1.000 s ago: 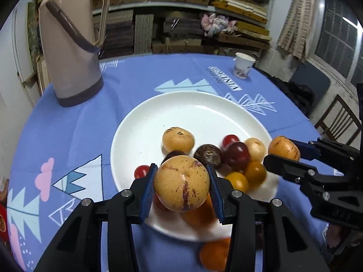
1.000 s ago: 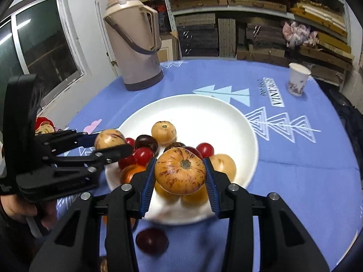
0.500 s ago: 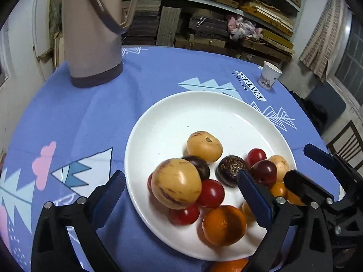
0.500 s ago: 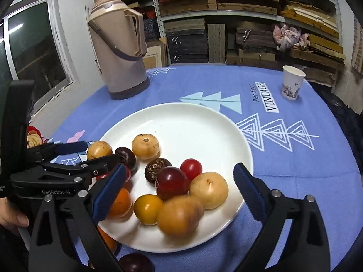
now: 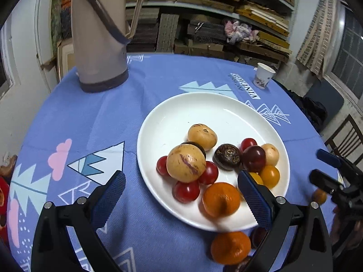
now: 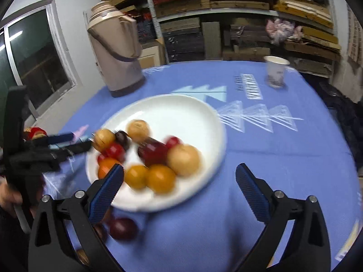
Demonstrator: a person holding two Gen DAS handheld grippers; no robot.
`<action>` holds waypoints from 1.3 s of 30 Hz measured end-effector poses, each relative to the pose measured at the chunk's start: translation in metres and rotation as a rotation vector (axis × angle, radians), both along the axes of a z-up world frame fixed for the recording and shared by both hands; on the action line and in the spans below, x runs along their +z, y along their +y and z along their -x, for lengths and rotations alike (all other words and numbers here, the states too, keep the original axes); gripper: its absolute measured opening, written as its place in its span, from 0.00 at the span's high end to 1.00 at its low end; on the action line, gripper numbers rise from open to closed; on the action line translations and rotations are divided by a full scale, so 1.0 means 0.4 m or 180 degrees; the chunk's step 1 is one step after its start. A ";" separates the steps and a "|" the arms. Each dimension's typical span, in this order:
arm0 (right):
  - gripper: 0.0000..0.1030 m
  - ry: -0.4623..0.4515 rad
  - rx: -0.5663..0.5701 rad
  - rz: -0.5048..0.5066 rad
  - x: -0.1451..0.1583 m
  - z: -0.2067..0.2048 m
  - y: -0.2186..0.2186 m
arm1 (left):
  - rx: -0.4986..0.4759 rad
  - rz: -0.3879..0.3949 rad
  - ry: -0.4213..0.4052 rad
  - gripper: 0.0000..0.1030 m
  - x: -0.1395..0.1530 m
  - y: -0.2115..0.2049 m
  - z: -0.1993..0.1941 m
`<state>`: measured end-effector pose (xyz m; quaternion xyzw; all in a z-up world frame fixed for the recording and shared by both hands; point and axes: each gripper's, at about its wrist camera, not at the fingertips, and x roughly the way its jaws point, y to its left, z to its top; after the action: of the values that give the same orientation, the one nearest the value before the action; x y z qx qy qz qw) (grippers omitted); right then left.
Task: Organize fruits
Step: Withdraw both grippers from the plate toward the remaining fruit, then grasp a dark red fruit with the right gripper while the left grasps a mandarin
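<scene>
Both grippers released (fingers wide); striped fruit [image 5: 186, 166] on plate [image 5: 181, 113].

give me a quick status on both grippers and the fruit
Left gripper open, empty. Right gripper open, empty. Fruit piled on white plate; orange and dark plum on the cloth. Nothing blocking.

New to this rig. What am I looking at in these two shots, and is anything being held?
No robot: a person carries a hand-held gripper in each hand, with a fisheye camera on each looking along its two fingers. The left hand-held gripper and the right hand-held gripper are both open and hold nothing. Each view shows the other tool at its edge. On the blue tablecloth sits a white plate of mixed fruit, including a large speckled fruit. An orange lies off the plate. Behind stand a thermos and a paper cup. The right view is motion-blurred.
</scene>
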<state>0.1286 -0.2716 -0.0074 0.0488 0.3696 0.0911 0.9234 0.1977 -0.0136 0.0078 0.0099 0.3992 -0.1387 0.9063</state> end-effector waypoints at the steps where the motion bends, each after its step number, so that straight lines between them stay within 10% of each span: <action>1: 0.06 0.0050 -0.0134 0.0070 -0.011 0.023 -0.043 | -0.0013 -0.0026 -0.0028 0.03 0.002 -0.001 0.007; 8: 0.06 0.0305 -0.0419 -0.0268 -0.079 0.109 -0.213 | -0.0112 -0.0094 -0.0156 0.03 0.018 -0.019 0.046; 20: 0.06 0.0046 0.0912 0.0245 -0.055 0.139 0.208 | -0.0173 -0.0059 0.0071 0.03 -0.030 0.009 0.127; 25: 0.37 0.0272 0.0978 0.0288 -0.087 0.108 0.252 | -0.0133 -0.0022 0.0165 0.03 -0.052 0.028 0.136; 39: 0.37 0.0391 0.0988 0.0290 -0.115 0.070 0.289 | -0.0150 -0.0008 0.0233 0.03 -0.069 0.034 0.148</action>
<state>0.1005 -0.1562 -0.0534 -0.0453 0.4322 0.2126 0.8752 0.1384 -0.0001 -0.0197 0.0153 0.4319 -0.1598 0.8875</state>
